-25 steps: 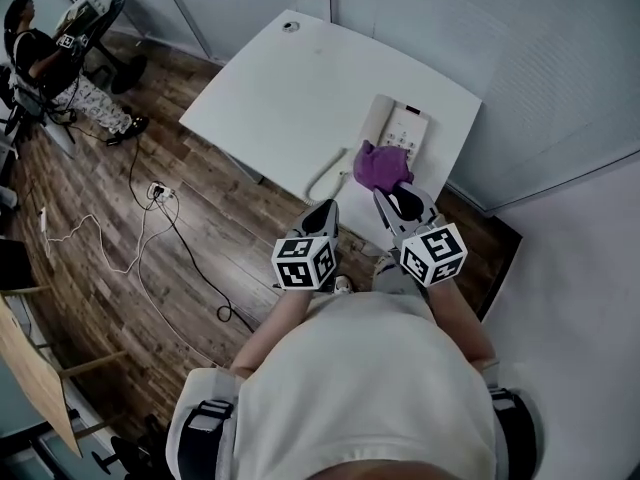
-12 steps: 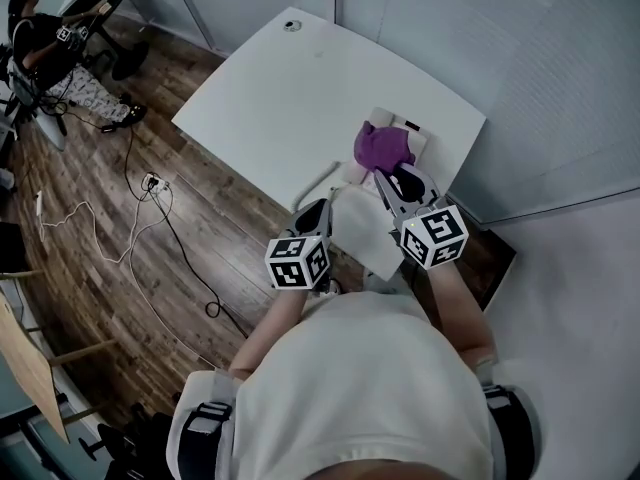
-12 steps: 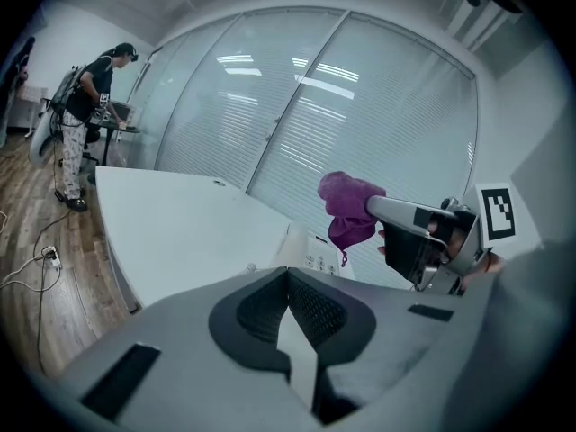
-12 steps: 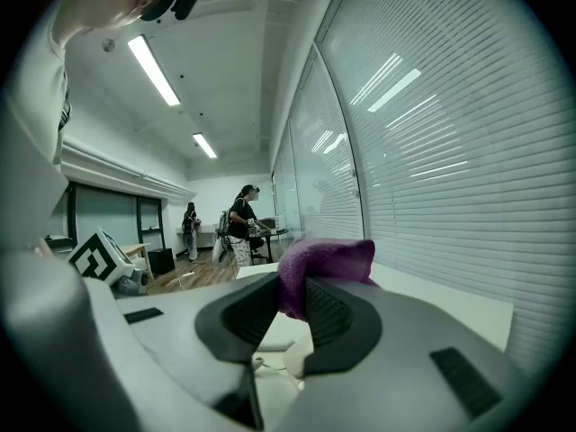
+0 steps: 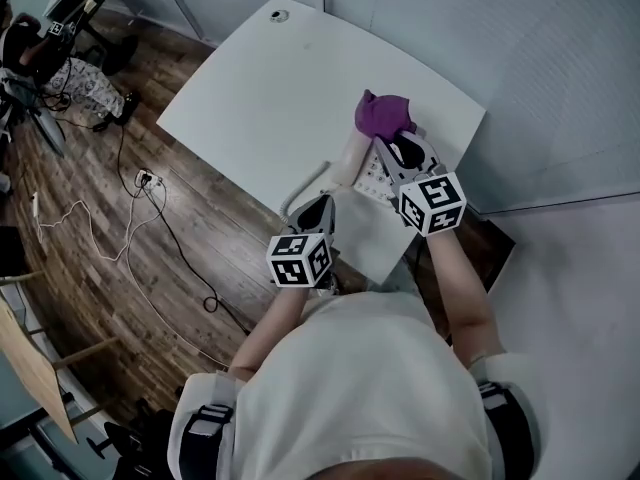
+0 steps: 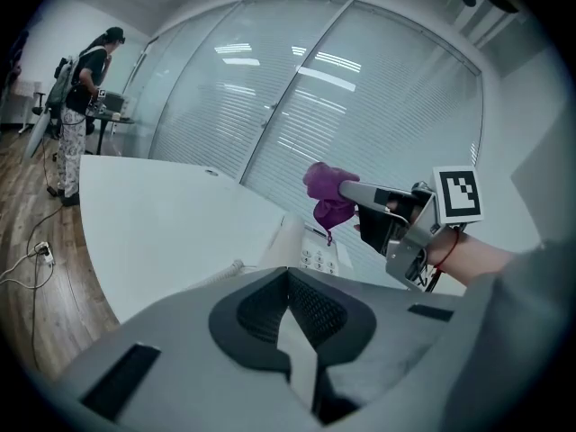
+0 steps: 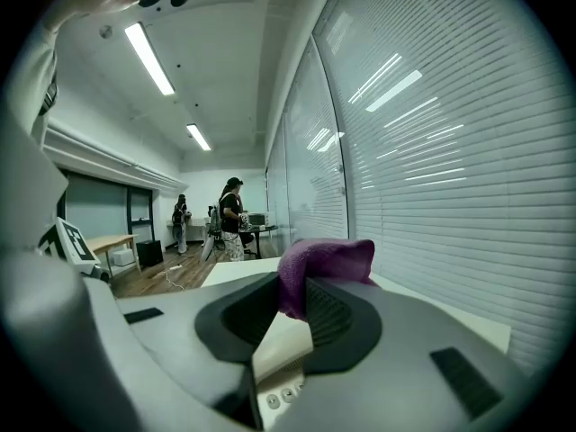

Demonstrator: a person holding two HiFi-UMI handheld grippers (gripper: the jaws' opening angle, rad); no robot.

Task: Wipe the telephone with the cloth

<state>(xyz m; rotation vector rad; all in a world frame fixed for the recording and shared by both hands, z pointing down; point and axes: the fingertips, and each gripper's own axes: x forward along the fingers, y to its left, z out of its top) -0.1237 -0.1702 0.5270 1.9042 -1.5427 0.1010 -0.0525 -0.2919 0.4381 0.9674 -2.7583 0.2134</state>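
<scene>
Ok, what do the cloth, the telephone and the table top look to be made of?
The cloth: soft purple fabric, probably terry or microfibre; it bunches and looks fuzzy. The telephone: likely moulded plastic, off-white, smooth matte casing with raised keys. The table: white, smooth top with faint sheen, perhaps laminate.

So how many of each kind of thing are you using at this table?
Purple fabric cloth: 1
White plastic telephone: 1
White table: 1
Grey two-jaw grippers: 2, left gripper and right gripper
Total: 5
</scene>
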